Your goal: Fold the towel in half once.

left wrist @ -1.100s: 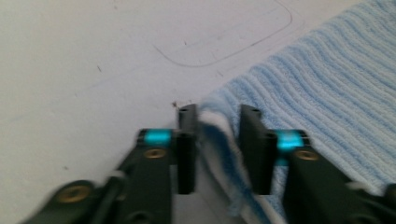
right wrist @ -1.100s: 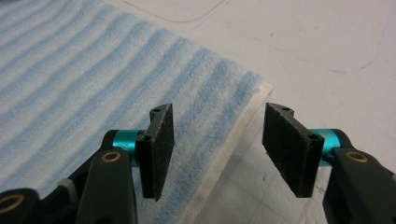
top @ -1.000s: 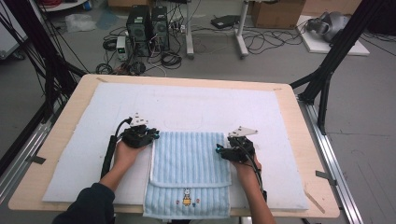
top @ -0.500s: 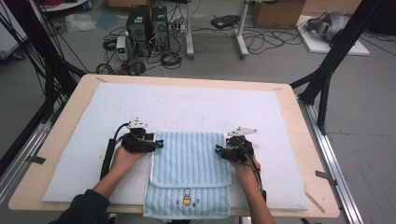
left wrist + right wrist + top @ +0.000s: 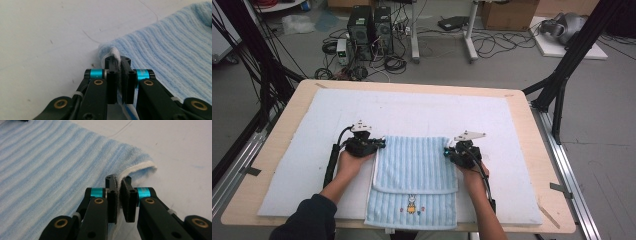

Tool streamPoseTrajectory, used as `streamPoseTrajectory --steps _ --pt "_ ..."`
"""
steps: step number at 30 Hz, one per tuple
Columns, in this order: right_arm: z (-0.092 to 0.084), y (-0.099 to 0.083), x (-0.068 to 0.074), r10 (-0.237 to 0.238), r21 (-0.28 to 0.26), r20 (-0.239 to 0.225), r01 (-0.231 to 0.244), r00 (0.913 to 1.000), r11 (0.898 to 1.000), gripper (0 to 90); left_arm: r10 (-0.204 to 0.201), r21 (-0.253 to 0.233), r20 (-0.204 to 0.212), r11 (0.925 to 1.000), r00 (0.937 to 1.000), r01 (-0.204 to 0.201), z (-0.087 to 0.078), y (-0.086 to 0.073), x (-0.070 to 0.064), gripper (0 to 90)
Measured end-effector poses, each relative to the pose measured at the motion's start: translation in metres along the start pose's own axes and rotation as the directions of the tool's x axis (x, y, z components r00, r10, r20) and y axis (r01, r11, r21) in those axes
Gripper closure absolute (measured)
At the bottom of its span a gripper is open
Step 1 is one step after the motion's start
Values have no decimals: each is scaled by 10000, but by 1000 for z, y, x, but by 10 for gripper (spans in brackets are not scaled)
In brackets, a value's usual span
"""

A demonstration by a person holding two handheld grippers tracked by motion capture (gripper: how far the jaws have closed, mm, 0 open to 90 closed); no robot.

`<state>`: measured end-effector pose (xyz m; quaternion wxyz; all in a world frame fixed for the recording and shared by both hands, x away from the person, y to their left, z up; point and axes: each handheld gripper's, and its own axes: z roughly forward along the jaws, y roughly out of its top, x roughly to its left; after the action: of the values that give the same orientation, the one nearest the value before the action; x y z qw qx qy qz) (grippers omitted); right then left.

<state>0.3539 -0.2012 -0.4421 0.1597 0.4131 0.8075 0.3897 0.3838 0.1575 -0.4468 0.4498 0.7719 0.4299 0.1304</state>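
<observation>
— What have they got hold of there?

— The blue striped towel (image 5: 414,177). It lies low and centre in the high view, on the white mat (image 5: 412,112) that covers the wooden table (image 5: 539,150). It is folded over itself: a top layer sits above a longer bottom layer, and a small cartoon figure (image 5: 413,204) shows on the strip near the lower edge of the frame.

— And the tools?

— The left gripper (image 5: 379,144) is at the towel's upper left corner, the right gripper (image 5: 447,151) at its upper right corner. Both jaw pairs have just been closing, with cloth between them.

— So closed on the cloth?

— Yes. In the left gripper view the left gripper (image 5: 120,75) has its two black jaws almost together, low and centre in the frame, pinching a pale hem edge of the towel (image 5: 170,55). The rest of the cloth spreads to the right of that frame, bare mat (image 5: 50,37) to the left.

— Same on the other side?

— Much the same. In the right gripper view the right gripper (image 5: 120,195) is clamped on the towel (image 5: 50,170) corner, whose white-edged fold bulges just to the right of the jaws. The stripes fill the left half, and the mat (image 5: 187,145) lies in the upper right.

— And the hands?

— Each comes up from the bottom of the high view, the left in a dark sleeve (image 5: 307,220).
</observation>
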Motion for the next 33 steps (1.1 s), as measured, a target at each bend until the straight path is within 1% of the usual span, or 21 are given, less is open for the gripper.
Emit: streamPoseTrajectory --steps 1,2,3,4,5,6,9,10,11,12,15,18,20,23,24,28,29,30,31,32,33 --pt "2 2 -1 46 -71 80 -46 10000 10000 847 -118 -136 -33 9998 9999 118 2 3 3 848" --pt "5 6 -4 68 -221 172 -64 9998 9997 848 -186 -128 -26 9997 9998 186 4 5 6 848" --pt "6 8 -5 168 -275 232 -162 9996 9995 849 -295 -280 15 9992 9996 295 6 8 10 848" --pt "8 12 -6 155 -381 325 -142 9994 9992 848 -328 -369 26 9988 9995 329 8 11 14 848" --pt "9 16 -7 120 -475 452 -98 9989 9988 849 -365 -620 -12 9974 9993 364 9 13 16 847" --pt "11 19 -8 90 -546 538 -60 9985 9985 849 -370 -648 -21 9972 9993 368 10 16 19 847" --pt "14 29 -10 10 -606 785 37 9969 9982 849 -398 -1051 -86 9937 9992 387 12 24 24 847" --pt "16 32 -11 -29 -662 874 88 9962 9978 849 -302 -1345 -150 9905 9994 280 12 25 25 847" --pt "17 35 -12 -35 -716 951 103 9955 9974 849 -340 -1485 -163 9884 9993 312 13 27 26 847" --pt "18 37 -13 5 -726 1005 68 9949 9973 849 -354 -1394 -130 9897 9993 332 14 29 28 847" --pt "23 45 -17 12 -845 1231 93 9924 9964 848 -358 -1516 -233 9879 9991 319 16 34 32 844" --pt "29 50 -19 42 -888 1459 89 9893 9960 848 -245 -1677 -310 9857 9992 189 18 41 36 844" --pt "34 52 -20 50 -841 1563 82 9877 9964 848 -180 -1554 -354 9878 9992 123 20 43 39 844" --pt "40 52 -22 56 -894 1728 100 9849 9959 848 -185 -1515 -358 9884 9992 128 25 46 42 844" --pt "41 51 -23 90 -849 1781 62 9840 9964 847 -157 -1580 -376 9874 9992 96 26 46 41 844" --pt "47 48 -26 205 -694 1805 -81 9834 9976 845 -126 -1458 -336 9893 9994 76 29 44 40 839" --pt "48 48 -26 206 -701 1818 -80 9831 9975 842 -164 -1436 -312 9896 9994 117 29 44 41 831" --pt "48 48 -26 222 -692 1797 -99 9835 9976 835 -281 -1395 -323 9899 9991 234 29 44 41 787" --pt "48 47 -27 250 -686 1773 -129 9838 9976 812 -495 -1302 -356 9905 9981 445 28 44 42 714" --pt "49 47 -28 295 -683 1753 -177 9841 9975 758 -538 -1270 -358 9907 9979 489 28 44 42 633" --pt "49 47 -28 330 -707 1736 -210 9843 9973 730 -585 -1177 -333 9916 9977 542 27 43 42 598"
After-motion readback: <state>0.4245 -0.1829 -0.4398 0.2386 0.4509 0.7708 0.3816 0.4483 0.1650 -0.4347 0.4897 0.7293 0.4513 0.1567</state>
